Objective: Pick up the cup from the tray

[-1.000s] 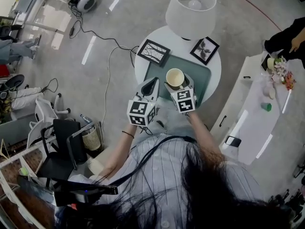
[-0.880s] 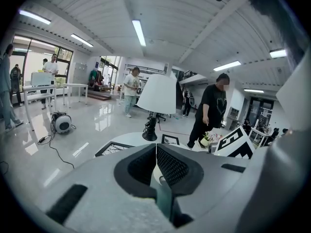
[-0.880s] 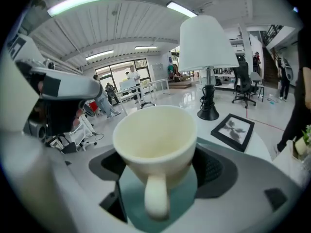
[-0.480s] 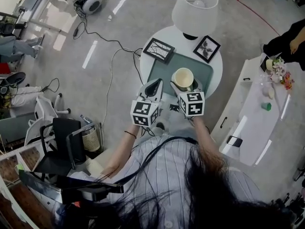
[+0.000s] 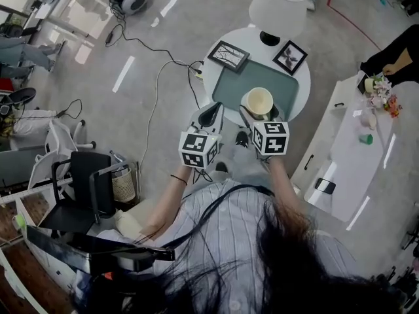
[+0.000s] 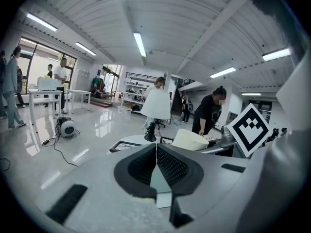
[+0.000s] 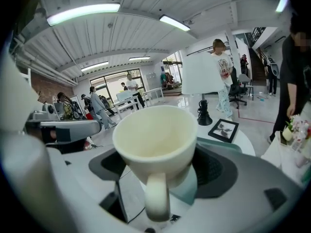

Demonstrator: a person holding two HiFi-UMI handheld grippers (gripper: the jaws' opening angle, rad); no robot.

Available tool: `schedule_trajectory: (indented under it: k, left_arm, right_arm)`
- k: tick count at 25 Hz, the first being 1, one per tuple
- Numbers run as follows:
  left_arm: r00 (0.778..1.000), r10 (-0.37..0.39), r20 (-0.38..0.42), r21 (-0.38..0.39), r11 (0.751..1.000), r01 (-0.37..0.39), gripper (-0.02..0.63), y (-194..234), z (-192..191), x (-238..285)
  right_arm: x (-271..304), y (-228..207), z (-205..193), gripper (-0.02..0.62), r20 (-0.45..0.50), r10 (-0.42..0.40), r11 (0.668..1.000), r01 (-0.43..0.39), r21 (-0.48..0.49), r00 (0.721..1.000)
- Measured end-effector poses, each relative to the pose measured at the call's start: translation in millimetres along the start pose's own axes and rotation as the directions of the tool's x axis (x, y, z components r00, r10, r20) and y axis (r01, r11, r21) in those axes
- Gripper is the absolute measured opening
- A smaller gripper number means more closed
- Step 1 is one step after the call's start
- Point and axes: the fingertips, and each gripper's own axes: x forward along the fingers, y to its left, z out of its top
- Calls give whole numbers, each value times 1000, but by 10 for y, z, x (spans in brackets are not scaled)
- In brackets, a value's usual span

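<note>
A cream cup (image 5: 259, 101) is held upright between the jaws of my right gripper (image 5: 260, 112), above the near right part of the grey-green tray (image 5: 236, 84). In the right gripper view the cup (image 7: 154, 142) fills the middle, empty, its handle pointing back at the camera, the dark pads (image 7: 217, 171) pressed on its sides. My left gripper (image 5: 208, 116) hangs at the table's near left edge, its jaws pressed together with nothing between them. From the left gripper view the cup (image 6: 190, 140) shows to the right, beyond the closed pads (image 6: 171, 166).
The tray lies on a small round white table (image 5: 302, 91) with two framed pictures (image 5: 228, 55) (image 5: 291, 57) and a white lamp (image 5: 278, 6). A white sideboard (image 5: 350, 156) stands to the right, a black chair (image 5: 82, 188) to the left, cables (image 5: 154, 103) on the floor.
The cup has risen off the tray in my right gripper and come slightly toward me. The view has shifted, so the table sits farther up. My left gripper stays shut beside it.
</note>
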Motion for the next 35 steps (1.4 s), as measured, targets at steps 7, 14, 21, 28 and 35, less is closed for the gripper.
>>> schedule_trajectory:
  k: [7,14,21,28,35]
  left_arm:
    - [999,-24,21,26,999,24,15,-105,-74,-483]
    - [997,-55,53,68,996,51,15,-351,-124,-1021]
    - [997,-51,49,40,998,49,15,-463,-389,-1365]
    - [998,-23,55,2,1000,23,15,-420,-516,-1564]
    - [997,-33,67,-13,999,34,15,-565,-491,-1653]
  right_arm:
    - [-386,372,-146,397,18,-16,999,15,33,1000]
    - [-846,740,-401,397,35,-20,999,19,28,999]
    - [-1202,979,-663,397,39,-10,999,8,48,999]
    - [-1318,1101,-766,397,21,4,999,-4,41,1000]
    - [-1375,1264,-735,397,26,33,999,-34,20,999]
